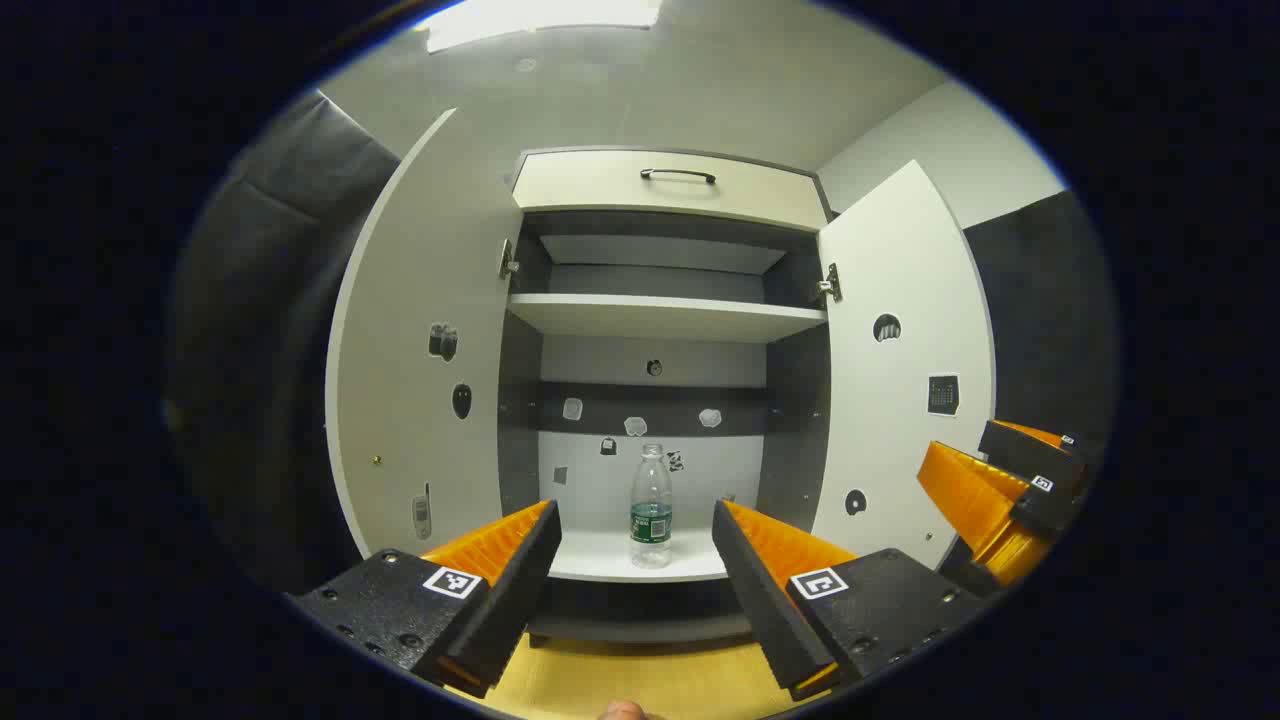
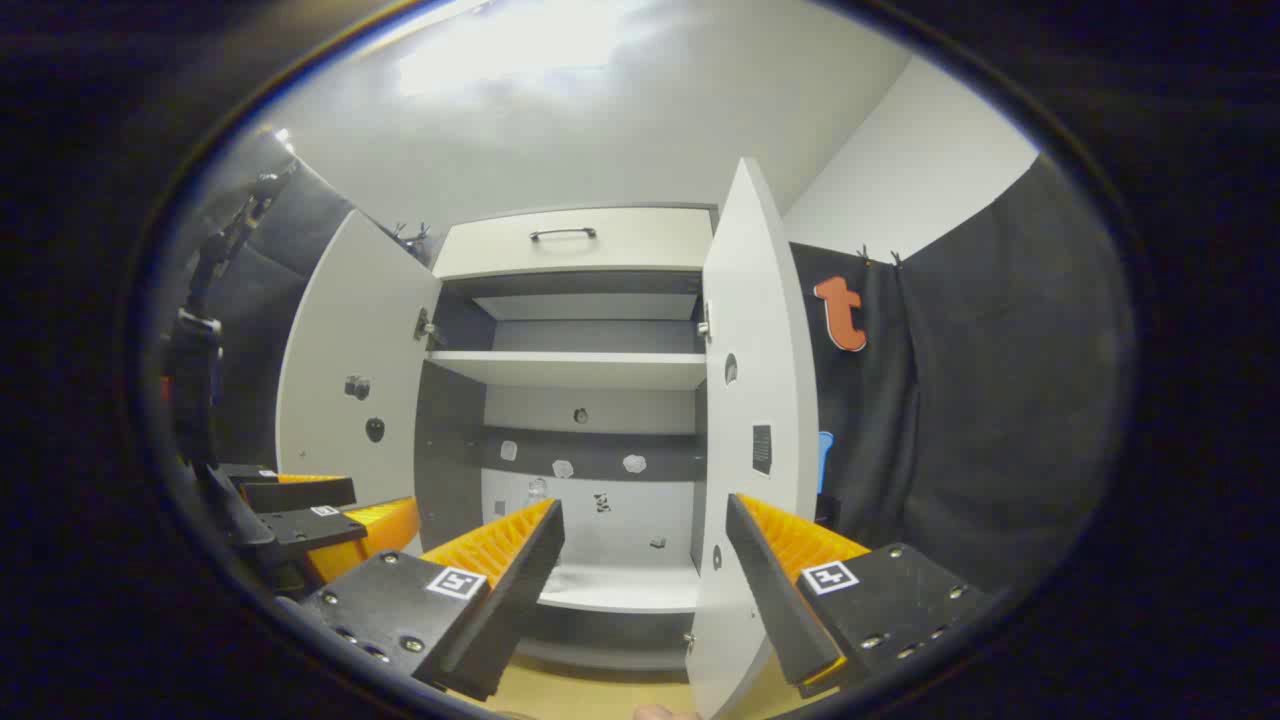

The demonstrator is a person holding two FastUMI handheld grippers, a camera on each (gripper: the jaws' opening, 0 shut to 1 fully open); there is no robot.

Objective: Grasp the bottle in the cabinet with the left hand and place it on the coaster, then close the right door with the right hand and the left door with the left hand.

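In the left gripper view, the left gripper point(image 1: 636, 530) has its fingers spread, empty, facing the upright bottle point(image 1: 651, 508) on the cabinet's point(image 1: 664, 190) bottom shelf between both open doors. In the right gripper view, the right gripper point(image 2: 645, 530) is spread too, straddling the right door's point(image 2: 752, 420) edge.

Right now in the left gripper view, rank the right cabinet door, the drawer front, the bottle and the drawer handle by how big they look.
1. right cabinet door
2. drawer front
3. bottle
4. drawer handle

The fisheye bends the edges, and the door swings nearer the camera, so its lead is partly nearness.
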